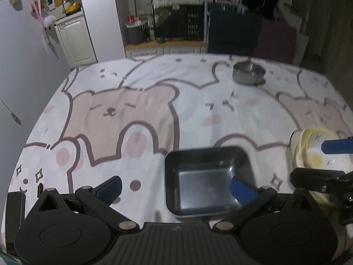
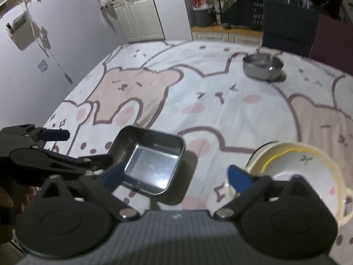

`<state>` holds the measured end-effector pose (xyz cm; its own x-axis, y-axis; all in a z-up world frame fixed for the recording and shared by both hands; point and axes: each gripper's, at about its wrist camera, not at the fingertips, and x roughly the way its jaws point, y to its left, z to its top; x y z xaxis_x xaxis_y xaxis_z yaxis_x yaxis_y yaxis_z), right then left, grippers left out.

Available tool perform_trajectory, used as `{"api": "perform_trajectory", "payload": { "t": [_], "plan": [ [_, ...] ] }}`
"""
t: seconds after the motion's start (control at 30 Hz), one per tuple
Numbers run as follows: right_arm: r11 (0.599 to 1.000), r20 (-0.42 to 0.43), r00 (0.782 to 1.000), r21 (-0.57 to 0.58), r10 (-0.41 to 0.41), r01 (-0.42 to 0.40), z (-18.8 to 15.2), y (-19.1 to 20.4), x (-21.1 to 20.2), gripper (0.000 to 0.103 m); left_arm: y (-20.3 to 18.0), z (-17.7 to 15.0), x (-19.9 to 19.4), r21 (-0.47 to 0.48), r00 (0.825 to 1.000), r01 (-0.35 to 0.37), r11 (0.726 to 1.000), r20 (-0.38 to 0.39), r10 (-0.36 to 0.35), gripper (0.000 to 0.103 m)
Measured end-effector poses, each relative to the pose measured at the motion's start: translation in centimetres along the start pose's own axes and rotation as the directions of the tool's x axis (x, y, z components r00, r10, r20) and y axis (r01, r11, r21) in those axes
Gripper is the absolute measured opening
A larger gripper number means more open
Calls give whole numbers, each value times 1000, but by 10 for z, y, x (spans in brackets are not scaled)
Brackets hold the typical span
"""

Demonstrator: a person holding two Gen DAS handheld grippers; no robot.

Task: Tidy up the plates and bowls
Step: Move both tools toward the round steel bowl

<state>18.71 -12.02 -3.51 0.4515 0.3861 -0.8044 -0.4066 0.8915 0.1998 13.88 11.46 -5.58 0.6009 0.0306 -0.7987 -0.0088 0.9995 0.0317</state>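
Note:
A square metal tray (image 1: 207,181) (image 2: 150,163) lies empty on the bear-print tablecloth, close in front of both grippers. My left gripper (image 1: 175,187) is open above it, its right finger (image 1: 240,190) over the tray's right side and the other over the cloth. To the right, a white dish with a yellow wavy rim (image 2: 302,167) (image 1: 313,152) sits inside a larger cream bowl (image 2: 339,201). My right gripper (image 2: 176,175) is open, spanning the gap between the tray and this stack, holding nothing. A round steel bowl (image 1: 249,74) (image 2: 262,66) stands far back on the table.
The tablecloth (image 1: 132,110) covers the whole table. A grey wall runs along the left edge, and dark chairs (image 1: 233,33) stand behind the far edge. Each gripper shows in the other's view: a blue finger (image 1: 335,145) at the right, another blue finger (image 2: 55,134) at the left.

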Motion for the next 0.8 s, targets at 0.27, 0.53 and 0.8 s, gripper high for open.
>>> {"api": "perform_trajectory", "payload": {
  "t": [0.27, 0.53, 0.8],
  "plan": [
    [997, 132, 988, 18, -80, 78, -1, -33, -42, 103, -23, 16, -24, 3, 989, 37, 999, 143, -37, 103],
    [983, 223, 960, 113, -168, 146, 3, -96, -73, 103, -66, 38, -22, 30, 972, 94, 995, 215, -98, 103],
    [955, 256, 931, 213, -261, 209, 14, -165, -72, 103, -98, 71, 19, -11, 972, 155, 988, 182, -150, 103]
  ]
}}
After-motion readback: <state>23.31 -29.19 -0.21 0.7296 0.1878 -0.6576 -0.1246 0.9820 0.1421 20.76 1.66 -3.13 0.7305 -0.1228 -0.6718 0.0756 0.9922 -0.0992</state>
